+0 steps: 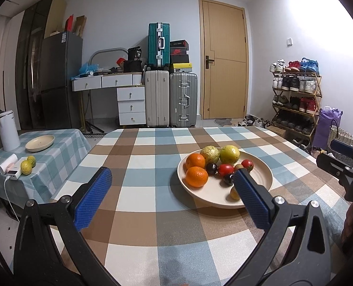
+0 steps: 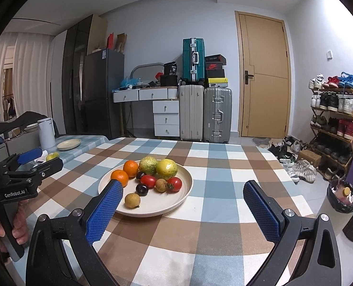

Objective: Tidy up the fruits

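Both tools, left tool [image 1: 172, 196] and right tool [image 2: 183, 205], gape wide and empty, so honestly a sloppy grab could roll fruit off the plate [image 2: 176, 202].

Right gripper [image 2: 183, 190]: jaws spread wide over the checked tabletop [image 2: 224, 190], nothing between them.
Left gripper [image 2: 37, 158]: at the tabletop's left edge, gripped by a hand [image 2: 12, 228]; whether its jaws are apart cannot be told.
Plate [image 2: 176, 205]: mid-tabletop, holding two oranges [image 2: 125, 172], two yellow-green fruits [image 2: 157, 166], two tomatoes [image 2: 161, 182], two dark plums [image 2: 141, 182], two small brown fruits [image 2: 132, 200].
Side table [image 2: 90, 140]: beyond the left edge, carrying a bare plate [image 2: 68, 144].
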Demonstrator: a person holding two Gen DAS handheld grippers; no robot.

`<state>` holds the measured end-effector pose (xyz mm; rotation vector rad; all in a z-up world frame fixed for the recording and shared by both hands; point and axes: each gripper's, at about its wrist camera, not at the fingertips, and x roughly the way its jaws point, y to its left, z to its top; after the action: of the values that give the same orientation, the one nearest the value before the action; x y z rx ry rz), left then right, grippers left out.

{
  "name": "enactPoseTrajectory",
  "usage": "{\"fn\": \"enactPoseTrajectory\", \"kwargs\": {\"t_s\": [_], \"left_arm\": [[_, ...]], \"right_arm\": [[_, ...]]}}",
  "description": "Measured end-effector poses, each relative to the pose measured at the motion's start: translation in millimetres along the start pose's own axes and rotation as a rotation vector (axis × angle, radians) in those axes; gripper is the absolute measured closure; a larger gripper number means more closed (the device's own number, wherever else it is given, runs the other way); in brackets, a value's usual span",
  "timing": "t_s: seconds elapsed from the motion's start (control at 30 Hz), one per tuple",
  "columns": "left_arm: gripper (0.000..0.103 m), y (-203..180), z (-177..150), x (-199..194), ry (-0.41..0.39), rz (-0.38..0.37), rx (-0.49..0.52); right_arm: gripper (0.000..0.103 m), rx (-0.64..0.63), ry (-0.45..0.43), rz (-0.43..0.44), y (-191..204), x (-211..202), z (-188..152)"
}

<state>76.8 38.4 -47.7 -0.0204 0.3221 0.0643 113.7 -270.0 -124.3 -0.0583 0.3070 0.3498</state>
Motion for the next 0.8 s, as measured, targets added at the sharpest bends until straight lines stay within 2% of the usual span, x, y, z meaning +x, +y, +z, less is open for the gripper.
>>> {"fn": "enactPoseTrajectory", "kwargs": {"t_s": [0.8], "left_arm": [[0.001, 0.1, 0.2, -2.7, -0.001, 0.0, 0.0]], "right_arm": [[0.0, 0.0, 0.0, 0.0, -0.1, 0.2, -0.1]]}}
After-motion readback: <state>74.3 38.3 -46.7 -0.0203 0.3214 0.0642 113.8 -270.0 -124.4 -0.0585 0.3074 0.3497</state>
